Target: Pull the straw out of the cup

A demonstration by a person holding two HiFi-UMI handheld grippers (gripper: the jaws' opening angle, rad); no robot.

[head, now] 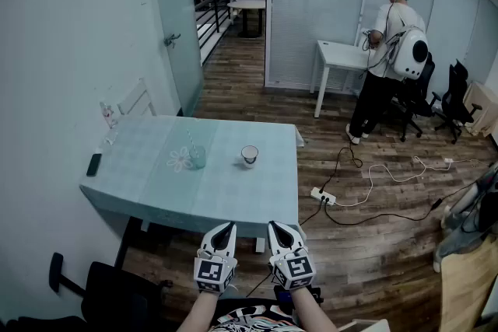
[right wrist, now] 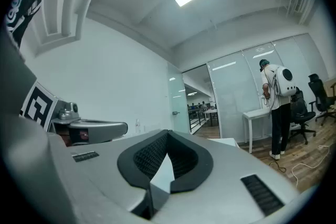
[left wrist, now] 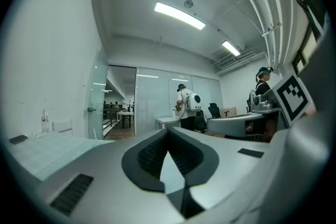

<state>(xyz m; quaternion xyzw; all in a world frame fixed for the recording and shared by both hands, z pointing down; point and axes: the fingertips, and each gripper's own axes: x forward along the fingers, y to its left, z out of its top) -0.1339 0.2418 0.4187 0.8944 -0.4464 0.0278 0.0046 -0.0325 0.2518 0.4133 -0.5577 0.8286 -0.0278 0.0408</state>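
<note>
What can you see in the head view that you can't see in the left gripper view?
Only the head view shows the paper cup and the power strip with its cables on the floor. Only the left gripper view shows the ceiling lights and the left hand-held gripper close up, jaws shut. Both show the table, the bottle and the person with a white backpack.
</note>
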